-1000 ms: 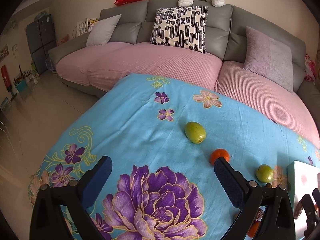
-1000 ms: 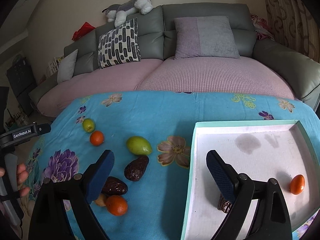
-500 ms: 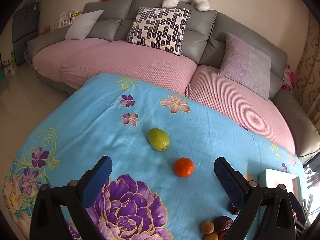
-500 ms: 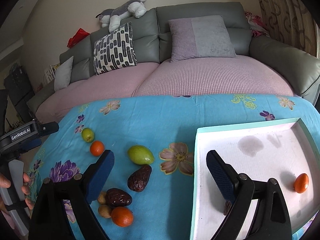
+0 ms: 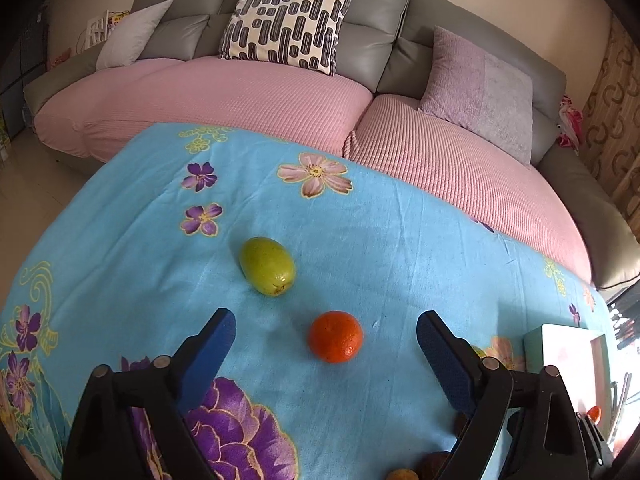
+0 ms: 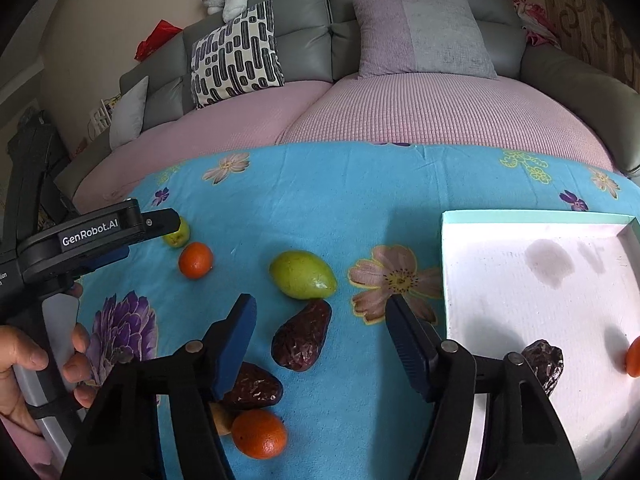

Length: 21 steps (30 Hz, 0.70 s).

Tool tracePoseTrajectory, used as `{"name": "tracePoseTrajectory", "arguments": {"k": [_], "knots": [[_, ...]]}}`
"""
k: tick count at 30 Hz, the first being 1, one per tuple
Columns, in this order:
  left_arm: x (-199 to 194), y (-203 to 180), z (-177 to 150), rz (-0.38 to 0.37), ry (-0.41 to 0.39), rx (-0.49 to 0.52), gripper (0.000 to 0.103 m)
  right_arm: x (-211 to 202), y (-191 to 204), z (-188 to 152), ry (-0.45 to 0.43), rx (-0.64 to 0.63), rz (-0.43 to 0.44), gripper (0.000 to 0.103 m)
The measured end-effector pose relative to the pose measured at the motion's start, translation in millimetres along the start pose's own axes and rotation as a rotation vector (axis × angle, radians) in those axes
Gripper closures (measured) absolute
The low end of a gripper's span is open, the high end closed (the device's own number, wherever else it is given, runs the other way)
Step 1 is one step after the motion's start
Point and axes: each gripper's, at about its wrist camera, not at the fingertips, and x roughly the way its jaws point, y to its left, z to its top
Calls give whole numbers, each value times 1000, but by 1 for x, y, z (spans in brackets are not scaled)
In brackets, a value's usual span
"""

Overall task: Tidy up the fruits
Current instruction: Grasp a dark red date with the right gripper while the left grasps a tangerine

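The left gripper (image 5: 325, 322) hangs over the blue floral cloth (image 5: 380, 240) with its jaws spread wide and nothing between them. An orange (image 5: 335, 336) lies on the cloth in the gap between the blue pads (image 5: 212, 346), untouched. A green fruit (image 5: 267, 266) lies just beyond it, toward the sofa (image 5: 280, 92).

The right gripper (image 6: 320, 320) is also spread and empty. A dark date (image 6: 302, 336) lies between its fingers, apart from both. A larger green fruit (image 6: 303, 275) touches the date's far end. Near the cloth's front edge, a second date (image 6: 252, 386) sits partly behind the left finger, with another orange (image 6: 259, 434) and a small tan fruit (image 6: 222, 418) just beside it.

The white tray (image 6: 520, 232) lies at the cloth's right side. It holds a date (image 6: 546, 362) near its front and a small orange (image 6: 633, 356) at the right wall, well apart.

In the right wrist view, a hand (image 6: 24, 368) grips the left gripper's handle at the cloth's left edge.
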Motion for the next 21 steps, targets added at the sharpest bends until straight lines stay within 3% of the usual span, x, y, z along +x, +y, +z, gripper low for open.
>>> {"name": "tracePoseTrajectory", "arguments": {"k": [3,6,15,21], "knots": [[21,-2,-5,-11,54,-2,18,15,6,-6,45,-17,1,36],[36,-2,-9,-9,91,-12,20,24,8,-9,73,-22,-1,39],[48,2,-12,-37,145,-39,61,33,9,-14,102,-30,11,65],[44,0,-11,-16,151,-32,62,27,10,-12,86,-26,22,65]]}}
